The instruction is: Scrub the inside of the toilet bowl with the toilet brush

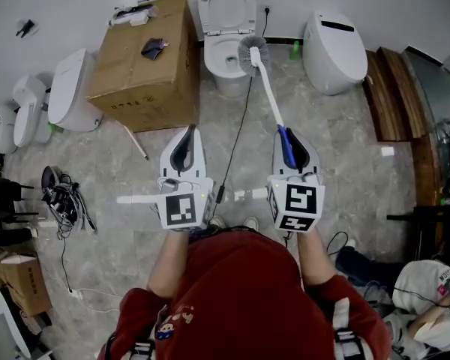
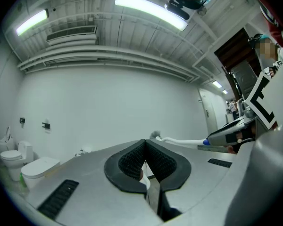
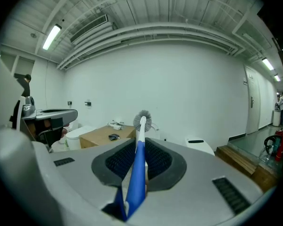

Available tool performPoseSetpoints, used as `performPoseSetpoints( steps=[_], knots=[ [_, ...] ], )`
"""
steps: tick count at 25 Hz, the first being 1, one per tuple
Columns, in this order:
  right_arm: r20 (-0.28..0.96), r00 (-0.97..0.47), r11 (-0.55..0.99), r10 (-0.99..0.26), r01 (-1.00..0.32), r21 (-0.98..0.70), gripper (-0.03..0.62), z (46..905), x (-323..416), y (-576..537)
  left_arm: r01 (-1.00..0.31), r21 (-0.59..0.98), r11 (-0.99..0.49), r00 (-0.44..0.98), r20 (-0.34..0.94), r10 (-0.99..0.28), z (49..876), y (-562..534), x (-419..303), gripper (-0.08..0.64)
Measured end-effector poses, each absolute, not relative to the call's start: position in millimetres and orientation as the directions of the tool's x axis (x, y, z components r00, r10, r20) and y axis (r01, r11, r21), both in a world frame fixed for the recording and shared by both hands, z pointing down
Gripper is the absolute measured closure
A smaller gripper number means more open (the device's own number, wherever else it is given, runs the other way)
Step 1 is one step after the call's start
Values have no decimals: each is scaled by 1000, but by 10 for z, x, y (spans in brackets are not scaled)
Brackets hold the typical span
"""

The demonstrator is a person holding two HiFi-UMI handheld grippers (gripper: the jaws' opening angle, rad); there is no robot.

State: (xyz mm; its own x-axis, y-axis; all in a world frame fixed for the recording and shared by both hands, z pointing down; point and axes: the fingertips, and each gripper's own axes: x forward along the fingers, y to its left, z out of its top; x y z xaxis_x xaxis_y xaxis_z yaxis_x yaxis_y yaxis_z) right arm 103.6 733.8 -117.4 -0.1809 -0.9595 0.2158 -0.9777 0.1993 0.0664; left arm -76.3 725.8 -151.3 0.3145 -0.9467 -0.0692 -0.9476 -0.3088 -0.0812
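Now: Brush Head Over the Bowl's Rim

The right gripper (image 1: pixel 287 135) is clamped on the blue handle of the toilet brush (image 1: pixel 268 86), whose bristled head sits over the right rim of the open toilet bowl (image 1: pixel 223 57). The left gripper (image 1: pixel 188 132) is closed on nothing.

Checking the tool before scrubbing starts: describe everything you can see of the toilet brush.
The toilet brush has a long thin white shaft, a blue grip at the near end and a round head of grey bristles; it looks plastic. The right gripper is shut on the blue grip, and nothing else is seen holding it. It slants forward and leftward, its head over the right rim of the open toilet. Whether the bristles touch the rim cannot be told.
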Motion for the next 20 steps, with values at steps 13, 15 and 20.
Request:
performPoseSetpoints(
  steps=[13, 15, 20],
  knots=[
    [215, -236, 249, -948, -968, 36, 531, -1055, 1571, 7202, -966, -112, -234, 240, -40, -970, -1395, 7095, -512, 549],
    [220, -232, 247, -948, -968, 44, 531, -1034, 1514, 7139, -964, -108, -245, 250, -38, -967, -1371, 7020, -538, 549],
    [247, -222, 241, -943, -969, 49, 531, -905, 1394, 6809, -959, -83, -271, 274, -26, -961, -1225, 6635, -572, 549]
  ],
)
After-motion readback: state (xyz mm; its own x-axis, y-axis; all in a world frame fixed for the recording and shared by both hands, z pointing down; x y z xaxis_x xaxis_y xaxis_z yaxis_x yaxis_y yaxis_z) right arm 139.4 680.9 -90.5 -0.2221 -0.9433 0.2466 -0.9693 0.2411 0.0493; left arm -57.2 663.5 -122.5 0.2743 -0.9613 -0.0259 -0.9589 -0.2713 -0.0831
